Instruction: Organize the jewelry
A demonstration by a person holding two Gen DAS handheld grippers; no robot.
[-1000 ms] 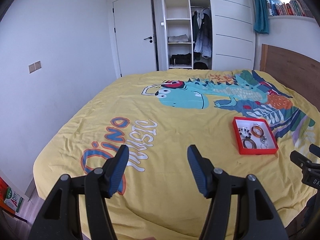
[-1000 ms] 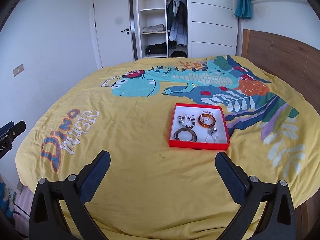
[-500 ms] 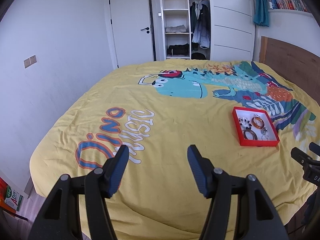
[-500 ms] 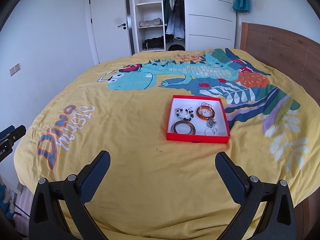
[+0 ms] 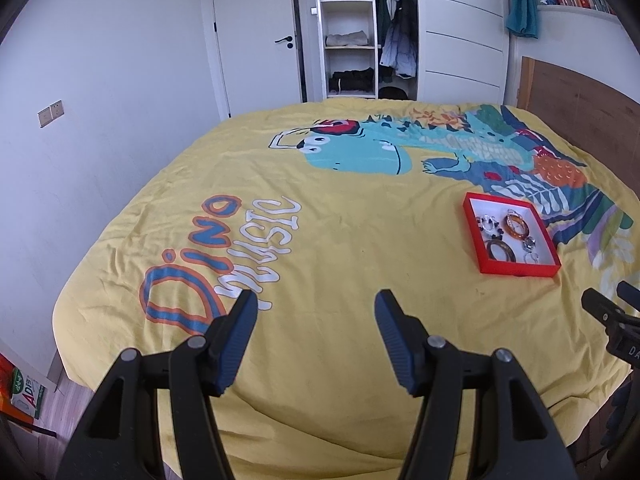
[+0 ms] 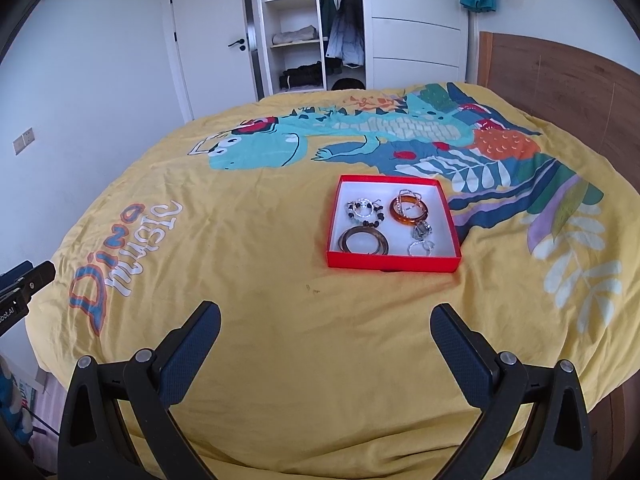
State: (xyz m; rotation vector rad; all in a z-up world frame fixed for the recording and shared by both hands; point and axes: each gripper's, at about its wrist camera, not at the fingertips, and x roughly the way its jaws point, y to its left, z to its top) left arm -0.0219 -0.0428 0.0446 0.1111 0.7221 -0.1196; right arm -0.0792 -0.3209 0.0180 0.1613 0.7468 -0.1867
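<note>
A red tray [image 6: 392,262] with a white floor lies on the yellow bedspread; it also shows in the left wrist view [image 5: 516,269]. In it lie an amber bangle [image 6: 409,210], a dark brown bangle [image 6: 363,241], a beaded bracelet [image 6: 365,212] and small silver pieces [image 6: 422,240]. My right gripper [image 6: 325,322] is open and empty, above the bed's near edge, in front of the tray. My left gripper [image 5: 316,308] is open and empty, well left of the tray.
The yellow dinosaur bedspread [image 5: 320,220] covers the bed. A wooden headboard [image 6: 560,80] stands at the right. A white wall [image 5: 100,100], a door and an open wardrobe [image 5: 360,40] lie behind. A box [image 5: 24,392] sits on the floor at left.
Both grippers have risen and tilted downward, so the bed and tray sit higher in both views. Both stay open and empty. The tray has not moved.
</note>
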